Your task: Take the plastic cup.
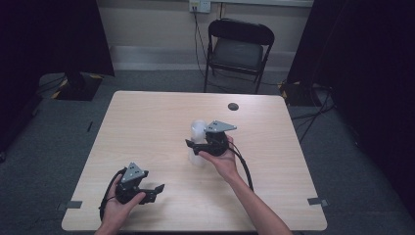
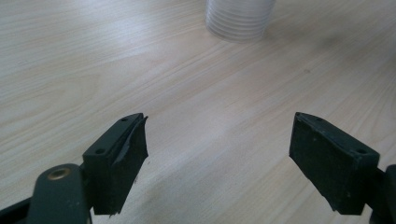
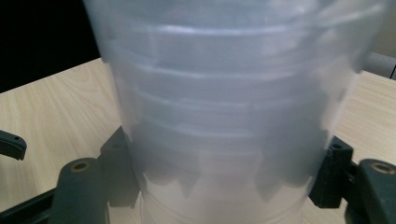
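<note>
A light wooden table [image 1: 147, 127] is standing on grey carpet [image 1: 342, 161]. Beyond it, a black folding chair [image 1: 238, 49] is sitting before a pale wall [image 1: 151, 22], where a socket [image 1: 199, 5] is feeding a cable. Dark, perhaps curtained, panels [image 1: 49, 34] are flanking both sides.

Bare table [image 1: 147, 127] around cup stack [image 1: 197, 128]

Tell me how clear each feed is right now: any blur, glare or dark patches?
High view: table evenly lit, surroundings dark, stack of clear cups pale and washed out. Left gripper view: sharp wood grain, soft sheen near the stack. Right gripper view: cups so close they look soft and hazy.
</note>
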Demonstrator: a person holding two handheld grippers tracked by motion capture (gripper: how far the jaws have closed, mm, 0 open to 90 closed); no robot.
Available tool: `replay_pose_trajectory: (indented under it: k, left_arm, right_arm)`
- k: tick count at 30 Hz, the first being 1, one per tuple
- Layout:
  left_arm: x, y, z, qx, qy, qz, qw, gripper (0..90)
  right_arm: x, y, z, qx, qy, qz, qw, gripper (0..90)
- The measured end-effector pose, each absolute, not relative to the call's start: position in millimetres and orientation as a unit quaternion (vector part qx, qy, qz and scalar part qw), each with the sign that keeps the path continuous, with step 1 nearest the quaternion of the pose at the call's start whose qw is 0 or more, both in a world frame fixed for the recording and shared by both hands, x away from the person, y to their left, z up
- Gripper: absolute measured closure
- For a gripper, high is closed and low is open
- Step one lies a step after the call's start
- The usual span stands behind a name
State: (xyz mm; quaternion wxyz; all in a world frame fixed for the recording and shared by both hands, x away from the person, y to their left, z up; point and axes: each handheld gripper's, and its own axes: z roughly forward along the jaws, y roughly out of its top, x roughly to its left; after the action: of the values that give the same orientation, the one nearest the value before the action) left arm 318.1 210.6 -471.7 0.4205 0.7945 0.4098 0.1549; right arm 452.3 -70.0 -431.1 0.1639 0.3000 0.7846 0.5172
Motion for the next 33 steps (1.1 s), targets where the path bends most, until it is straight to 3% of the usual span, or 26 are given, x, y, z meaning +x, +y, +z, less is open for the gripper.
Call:
replay_pose_trajectory:
  k: [33]
  left_arm:
    - [319, 212, -472, 0.795, 0.409, 0.157, 0.419, 18.9]
  right_arm:
    - [451, -72, -416, 0.297, 0.766, 0.545, 0.165, 30.9]
